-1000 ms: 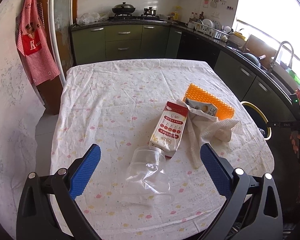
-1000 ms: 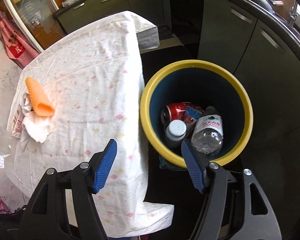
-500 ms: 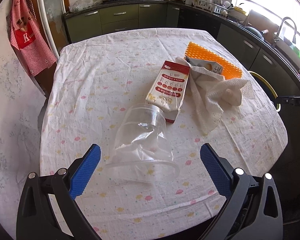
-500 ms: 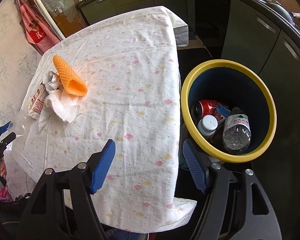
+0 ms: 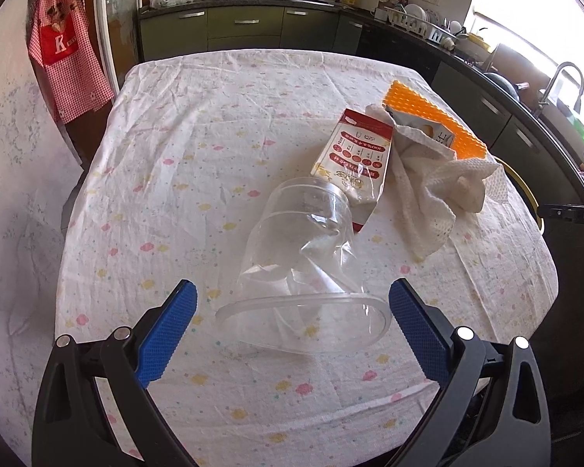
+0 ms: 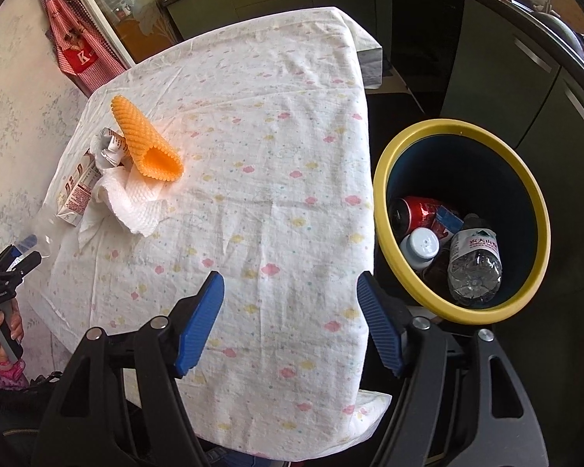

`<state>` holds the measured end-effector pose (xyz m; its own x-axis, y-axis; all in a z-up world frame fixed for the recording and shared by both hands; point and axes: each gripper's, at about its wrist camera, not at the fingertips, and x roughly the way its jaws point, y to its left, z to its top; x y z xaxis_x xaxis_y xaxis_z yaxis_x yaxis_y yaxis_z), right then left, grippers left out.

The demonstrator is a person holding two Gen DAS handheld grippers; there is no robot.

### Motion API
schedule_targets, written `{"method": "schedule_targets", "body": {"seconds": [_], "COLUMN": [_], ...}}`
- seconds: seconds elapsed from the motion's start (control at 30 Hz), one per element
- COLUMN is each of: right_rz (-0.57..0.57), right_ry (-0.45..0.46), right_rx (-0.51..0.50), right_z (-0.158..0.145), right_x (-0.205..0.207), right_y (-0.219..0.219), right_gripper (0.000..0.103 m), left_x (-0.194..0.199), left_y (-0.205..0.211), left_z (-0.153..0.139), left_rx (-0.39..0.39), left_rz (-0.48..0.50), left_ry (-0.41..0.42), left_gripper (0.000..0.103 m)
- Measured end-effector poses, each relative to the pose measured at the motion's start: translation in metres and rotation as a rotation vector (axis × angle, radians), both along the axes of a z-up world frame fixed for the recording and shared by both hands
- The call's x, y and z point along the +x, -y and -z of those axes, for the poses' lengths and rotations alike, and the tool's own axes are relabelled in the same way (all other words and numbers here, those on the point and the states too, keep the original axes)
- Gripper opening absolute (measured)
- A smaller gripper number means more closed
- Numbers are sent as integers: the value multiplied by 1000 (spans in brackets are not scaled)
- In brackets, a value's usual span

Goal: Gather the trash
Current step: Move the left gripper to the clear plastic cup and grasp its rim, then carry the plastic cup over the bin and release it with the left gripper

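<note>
The left tool (image 5: 292,313) has come closer to the clear cup (image 5: 305,268) than it was a second ago, and the right tool (image 6: 290,319) has swung away from the bin (image 6: 461,222) to sit over the table (image 6: 253,155).

The table wears a white cloth with small pink and yellow spots. The bin stands on the floor just beside the table's edge. It is dark blue inside with a yellow rim. In it lie a red can (image 6: 412,212), a clear water bottle (image 6: 475,260) and a white cap (image 6: 420,245).

On the table, the trash sits in a bunch. The clear cup lies on its side and is squashed, with its wide mouth facing the left tool. Its far end touches a flat red and white carton (image 5: 354,161). Next to the carton lies a crumpled white paper towel (image 5: 440,190). An orange bumpy sleeve (image 5: 434,116) lies behind the towel, touching it. A small packet (image 5: 428,130) rests between the towel and the sleeve.

The left tool is spread wide, with one blue pad on each side of the cup's mouth. It holds nothing, and the right pad is just beside the rim. The right tool is spread wide too and holds nothing. It hangs over the bare cloth near the table's edge.
</note>
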<state>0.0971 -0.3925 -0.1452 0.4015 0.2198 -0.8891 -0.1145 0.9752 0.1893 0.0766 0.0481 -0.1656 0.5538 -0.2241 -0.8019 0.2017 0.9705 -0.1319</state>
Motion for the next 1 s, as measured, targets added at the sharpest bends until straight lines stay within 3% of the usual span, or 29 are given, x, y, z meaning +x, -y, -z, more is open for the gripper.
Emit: {"method": "schedule_targets", "body": {"seconds": [0.13, 0.57, 0.77, 1.0], "right_rz": [-6, -14, -13, -14], "right_ry": [3, 12, 26, 43], "right_rx": [3, 13, 31, 46], "right_z": [-1, -2, -2, -4], "right_x": [2, 1, -2, -9], "right_y": [-3, -4, -2, 4], "right_gripper": [67, 67, 67, 67], "left_x": [-3, -9, -15, -22], "left_y": [1, 6, 11, 28], "left_z": [-2, -22, -43, -76], "left_rx": [-13, 57, 88, 70], "left_rz": [11, 23, 38, 82], "left_ry": [3, 58, 109, 189], "left_gripper": [78, 77, 77, 77]}}
